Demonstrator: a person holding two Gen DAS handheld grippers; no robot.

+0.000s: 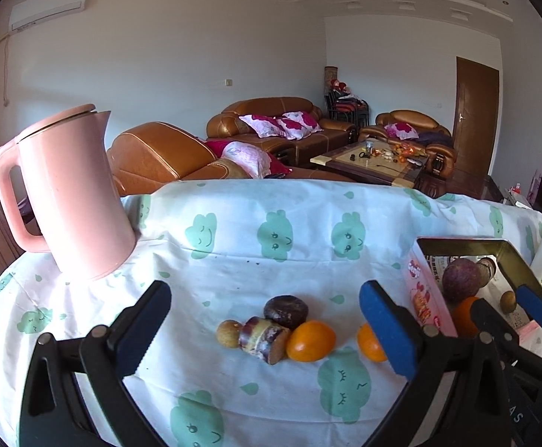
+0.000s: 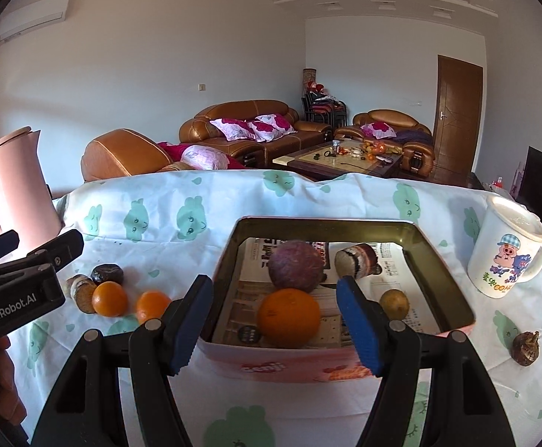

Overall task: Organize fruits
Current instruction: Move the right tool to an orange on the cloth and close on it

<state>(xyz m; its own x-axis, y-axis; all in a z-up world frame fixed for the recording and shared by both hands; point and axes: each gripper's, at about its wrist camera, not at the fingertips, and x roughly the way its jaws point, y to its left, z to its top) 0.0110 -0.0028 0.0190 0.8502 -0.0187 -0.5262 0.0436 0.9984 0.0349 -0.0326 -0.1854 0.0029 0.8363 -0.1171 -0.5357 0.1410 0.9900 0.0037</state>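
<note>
Table draped in white cloth (image 1: pixel 241 260) printed with green clouds; behind it, brown sofas (image 2: pixel 241 126), a coffee table (image 2: pixel 341 164) and a door (image 2: pixel 457 119). Left gripper (image 1: pixel 265 326) and right gripper (image 2: pixel 276 322) both spread wide, grasping nothing. Loose fruits (image 1: pixel 310 341) on cloth left of tin (image 2: pixel 438 272), more inside it; kettle (image 1: pixel 73 193) far left, mug (image 2: pixel 505 249) right.

Kettle (image 1: pixel 71 193) left; loose fruits (image 1: pixel 278 329) centre; tin (image 2: pixel 438 257) right.

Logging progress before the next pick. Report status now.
Both claws open, empty: left claw, right claw. Four fruits in tin. Five fruits loose left of the tin, nearest an orange; one right. Nothing blocking.
</note>
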